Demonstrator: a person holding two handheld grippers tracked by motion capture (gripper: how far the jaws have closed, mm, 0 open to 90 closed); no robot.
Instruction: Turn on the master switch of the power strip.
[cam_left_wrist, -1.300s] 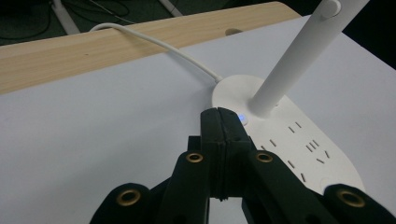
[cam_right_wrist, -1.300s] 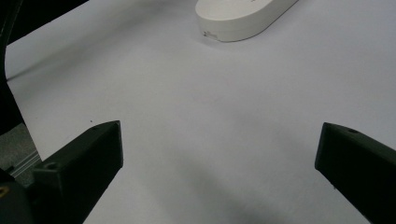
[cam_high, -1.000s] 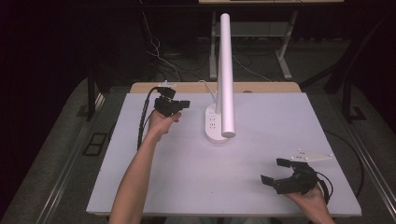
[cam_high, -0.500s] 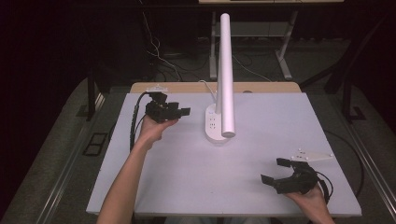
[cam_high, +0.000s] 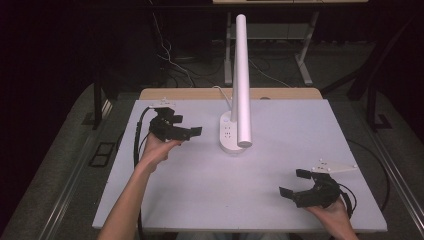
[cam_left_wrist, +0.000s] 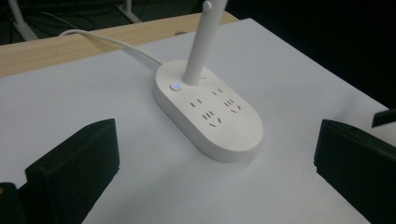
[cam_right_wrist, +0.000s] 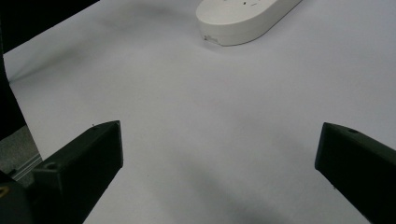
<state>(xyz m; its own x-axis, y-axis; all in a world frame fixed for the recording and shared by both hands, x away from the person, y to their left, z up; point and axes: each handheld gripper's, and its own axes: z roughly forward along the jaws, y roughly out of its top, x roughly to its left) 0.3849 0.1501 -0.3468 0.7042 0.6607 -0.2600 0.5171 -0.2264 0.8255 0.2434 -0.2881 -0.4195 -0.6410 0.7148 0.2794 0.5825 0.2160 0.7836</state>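
Observation:
A white desk lamp stands at the middle back of the white table, its oval base (cam_high: 231, 134) carrying sockets and its long tube head (cam_high: 241, 80) leaning up over it. In the left gripper view the base (cam_left_wrist: 210, 116) shows a small button lit blue (cam_left_wrist: 175, 86). My left gripper (cam_high: 187, 127) hovers left of the base, apart from it. Its jaws have just been opening and now stand wide with nothing between them. My right gripper (cam_high: 292, 182) rests open and empty near the front right corner, with the base (cam_right_wrist: 243, 16) far ahead of it.
A white cord (cam_left_wrist: 112, 44) runs from the base back over a wooden strip (cam_high: 200, 94) along the far edge. The left gripper's black cable (cam_high: 137, 135) loops over the table's left side. Cables lie on the dark floor behind the table.
My left gripper has pulled back leftward from the lamp base and its jaws have gone from shut to wide open. The right gripper has stayed put.

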